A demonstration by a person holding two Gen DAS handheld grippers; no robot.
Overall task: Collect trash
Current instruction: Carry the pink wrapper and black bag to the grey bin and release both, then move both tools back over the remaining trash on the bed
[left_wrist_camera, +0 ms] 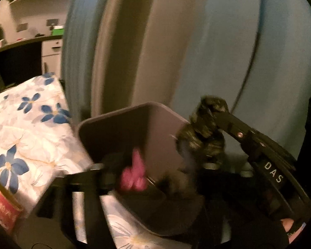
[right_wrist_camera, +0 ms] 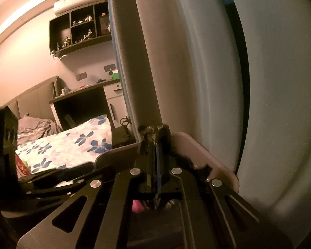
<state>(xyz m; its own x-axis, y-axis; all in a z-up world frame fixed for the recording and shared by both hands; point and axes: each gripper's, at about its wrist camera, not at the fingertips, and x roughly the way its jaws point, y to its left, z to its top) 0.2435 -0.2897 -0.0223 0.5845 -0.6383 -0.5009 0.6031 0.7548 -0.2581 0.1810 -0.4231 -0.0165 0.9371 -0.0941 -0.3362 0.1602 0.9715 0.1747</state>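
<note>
lying at the left: one bed with a blue-flowered cover (left_wrist_camera: 31,128), running far toward one desk (right_wrist_camera: 82,95). standing just right of the bed's near corner: one pale bin (left_wrist_camera: 161,128), rim open, tilted in the left wrist view, close against the blue-grey wall (left_wrist_camera: 249,51). resting inside the bin: one pink crumpled piece (left_wrist_camera: 134,172), showing again low in the right wrist view (right_wrist_camera: 137,205). poking in at the near left edge: one red can (left_wrist_camera: 1,205) with a gold rim, lying on the cover.

reaching in from the right over the bin's right rim: one right gripper (left_wrist_camera: 205,122), its fingers squeezed together on one dark crinkled wrapper (left_wrist_camera: 203,132), the wad bulging around the tips above the bin opening. in its own view, the same gripper (right_wrist_camera: 155,137) pressing flat, only a thin blue strip showing between the fingers, the wrapper (right_wrist_camera: 153,130) bunched at the tips over the bin's far rim (right_wrist_camera: 186,137).

sitting low at the near side of the bin: the left gripper (left_wrist_camera: 105,178), blurred and dark; impossible to tell how far apart its fingers are standing or whether touching the bin.
</note>
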